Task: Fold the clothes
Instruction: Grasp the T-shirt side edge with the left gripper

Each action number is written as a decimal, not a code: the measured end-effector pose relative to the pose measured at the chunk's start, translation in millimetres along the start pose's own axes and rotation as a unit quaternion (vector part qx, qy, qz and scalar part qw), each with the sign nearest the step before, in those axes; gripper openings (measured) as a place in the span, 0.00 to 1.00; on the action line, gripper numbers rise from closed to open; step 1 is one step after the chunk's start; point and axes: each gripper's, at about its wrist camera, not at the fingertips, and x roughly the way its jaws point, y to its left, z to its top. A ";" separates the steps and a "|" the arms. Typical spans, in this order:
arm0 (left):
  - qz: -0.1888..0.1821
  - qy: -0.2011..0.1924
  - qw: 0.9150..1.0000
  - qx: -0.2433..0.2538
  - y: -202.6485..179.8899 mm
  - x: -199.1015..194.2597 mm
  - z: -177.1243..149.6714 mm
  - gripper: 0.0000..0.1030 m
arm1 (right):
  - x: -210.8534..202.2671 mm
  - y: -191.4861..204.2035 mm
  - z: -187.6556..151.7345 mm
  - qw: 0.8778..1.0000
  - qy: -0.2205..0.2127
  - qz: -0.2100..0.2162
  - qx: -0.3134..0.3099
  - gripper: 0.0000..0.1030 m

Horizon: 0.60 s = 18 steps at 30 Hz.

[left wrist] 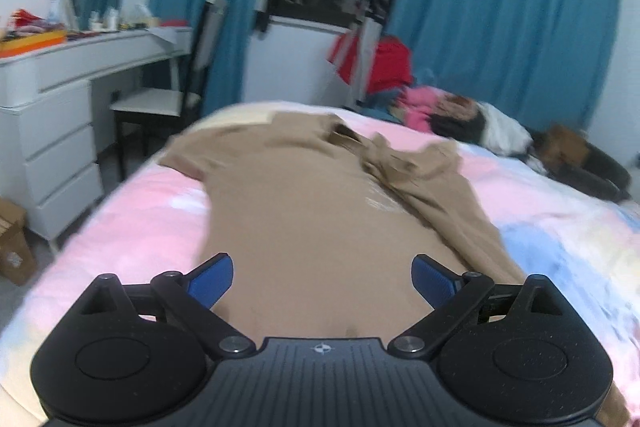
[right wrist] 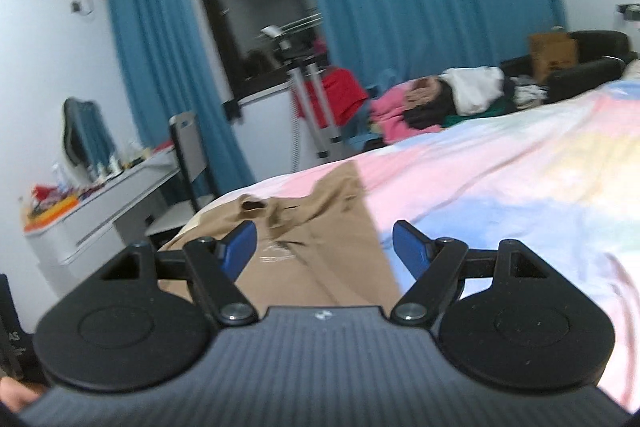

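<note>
Now, shirt: tan T-shirt (left wrist: 304,195) lies on the bed (left wrist: 160,203), right side folded over.
Left gripper (left wrist: 322,277): fingers wide, empty.
Right gripper (right wrist: 324,247): fingers wide, empty.

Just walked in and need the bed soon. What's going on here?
A person is folding clothes with a tool in each hand. A tan shirt lies spread on the bed, its right side already folded in. Both the left tool and right tool are open, holding nothing. More clothes wait piled behind.
</note>
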 end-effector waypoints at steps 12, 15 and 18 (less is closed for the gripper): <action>-0.115 0.092 0.989 -0.017 -89.2 14.0 -22.9 0.83 | -9.0 -83.3 4.1 0.993 -0.025 -0.069 0.095 0.76; -0.139 0.119 0.982 -0.046 -116.8 31.6 -29.6 0.80 | -0.9 -94.5 -0.1 0.991 -0.017 -0.081 0.107 0.76; -0.160 0.146 0.973 -0.084 -141.9 57.0 -39.2 0.73 | 6.3 -100.1 -5.8 0.989 -0.012 -0.091 0.114 0.76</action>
